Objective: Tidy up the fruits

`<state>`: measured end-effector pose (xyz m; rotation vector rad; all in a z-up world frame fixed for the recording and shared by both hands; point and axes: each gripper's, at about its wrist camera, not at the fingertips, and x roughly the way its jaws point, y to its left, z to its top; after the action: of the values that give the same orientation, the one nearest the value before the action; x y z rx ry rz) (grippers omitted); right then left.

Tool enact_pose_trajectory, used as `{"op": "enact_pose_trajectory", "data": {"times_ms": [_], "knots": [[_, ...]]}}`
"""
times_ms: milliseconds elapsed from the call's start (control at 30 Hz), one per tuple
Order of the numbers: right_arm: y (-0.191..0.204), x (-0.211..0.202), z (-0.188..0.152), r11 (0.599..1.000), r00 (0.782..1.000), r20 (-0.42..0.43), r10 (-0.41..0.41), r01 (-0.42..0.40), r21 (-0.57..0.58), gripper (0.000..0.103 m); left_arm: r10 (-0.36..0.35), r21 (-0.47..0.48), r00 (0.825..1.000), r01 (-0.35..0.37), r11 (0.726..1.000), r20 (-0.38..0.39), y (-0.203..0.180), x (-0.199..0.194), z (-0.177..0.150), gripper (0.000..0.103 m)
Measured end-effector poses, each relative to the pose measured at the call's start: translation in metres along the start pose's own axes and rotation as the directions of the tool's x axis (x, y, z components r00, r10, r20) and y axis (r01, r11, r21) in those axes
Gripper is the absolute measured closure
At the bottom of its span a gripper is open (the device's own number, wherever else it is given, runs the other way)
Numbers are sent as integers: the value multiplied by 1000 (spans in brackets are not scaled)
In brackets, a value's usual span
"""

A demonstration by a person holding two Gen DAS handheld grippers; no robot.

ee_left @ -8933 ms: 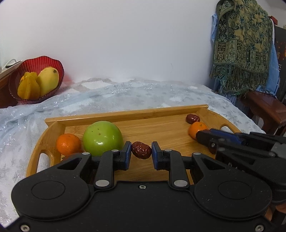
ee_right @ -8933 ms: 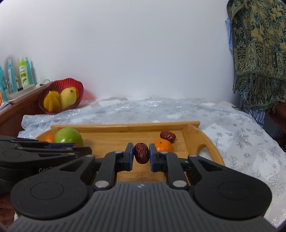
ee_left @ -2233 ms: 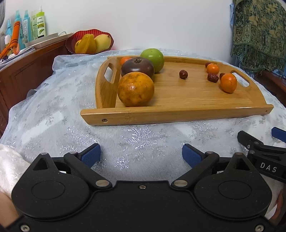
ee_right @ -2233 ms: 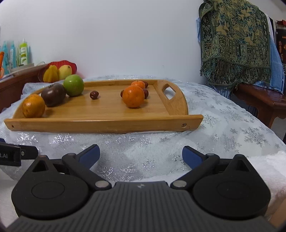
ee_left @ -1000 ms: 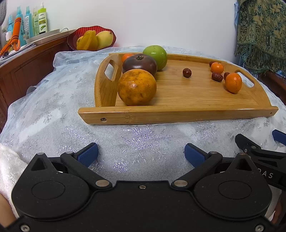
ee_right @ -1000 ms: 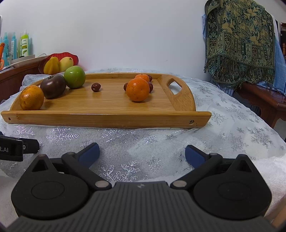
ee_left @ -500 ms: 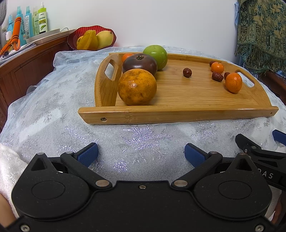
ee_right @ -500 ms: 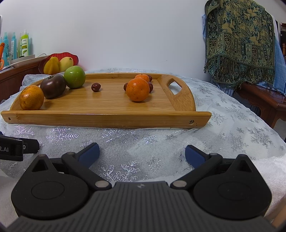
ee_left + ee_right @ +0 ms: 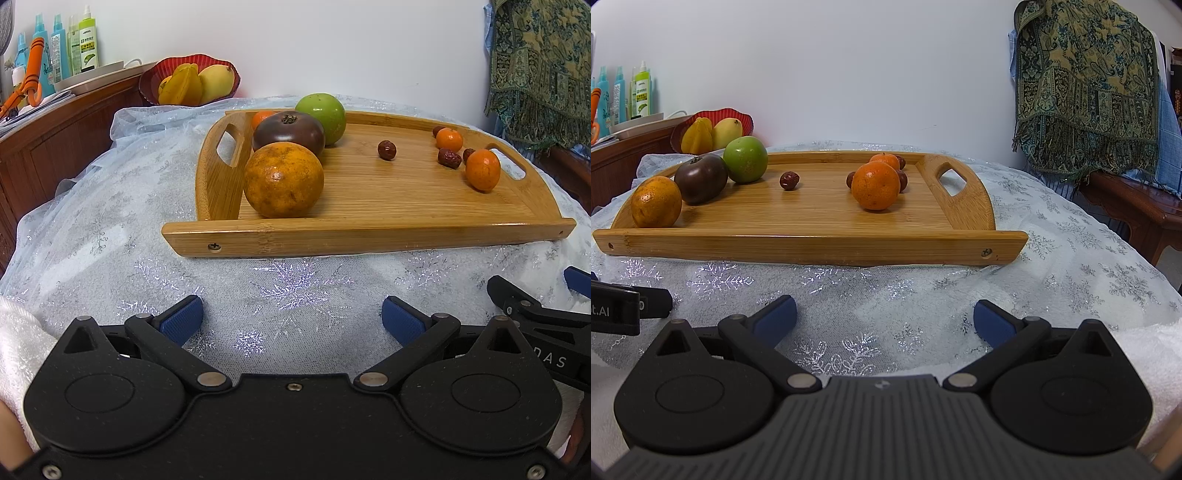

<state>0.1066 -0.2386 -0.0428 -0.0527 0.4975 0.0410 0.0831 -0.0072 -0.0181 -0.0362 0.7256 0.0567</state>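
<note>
A wooden tray (image 9: 369, 236) (image 9: 812, 245) sits on the white snowflake cloth. At its left end are a large orange (image 9: 283, 180) (image 9: 656, 201), a dark purple fruit (image 9: 288, 132) (image 9: 700, 178), a green apple (image 9: 321, 117) (image 9: 745, 159) and a small mandarin (image 9: 261, 118). A lone red date (image 9: 386, 150) (image 9: 789, 180) lies mid-tray. At the right end are two mandarins (image 9: 482, 170) (image 9: 875, 185) and several dates (image 9: 449, 158). My left gripper (image 9: 291, 319) and right gripper (image 9: 882, 319) are both open and empty, held over the cloth in front of the tray.
A red bowl (image 9: 190, 83) (image 9: 711, 129) with yellow fruit stands on a wooden sideboard (image 9: 55, 140) at the back left, beside bottles (image 9: 70, 44). A patterned shawl (image 9: 1086, 92) hangs at the right above a wooden bench (image 9: 1137, 206).
Since 8.9 s ago both grippers let go of the dates they held and drew back off the tray. Over the last second nothing has visibly moved.
</note>
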Motion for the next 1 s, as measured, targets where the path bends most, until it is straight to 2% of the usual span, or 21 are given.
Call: {"op": "enact_pose_trajectory", "data": {"times_ms": [1000], "knots": [[0, 0, 0, 1000, 1000, 1, 0, 0, 0, 0, 6, 3, 1000, -6, 1000, 5, -1, 0, 0, 0]]}}
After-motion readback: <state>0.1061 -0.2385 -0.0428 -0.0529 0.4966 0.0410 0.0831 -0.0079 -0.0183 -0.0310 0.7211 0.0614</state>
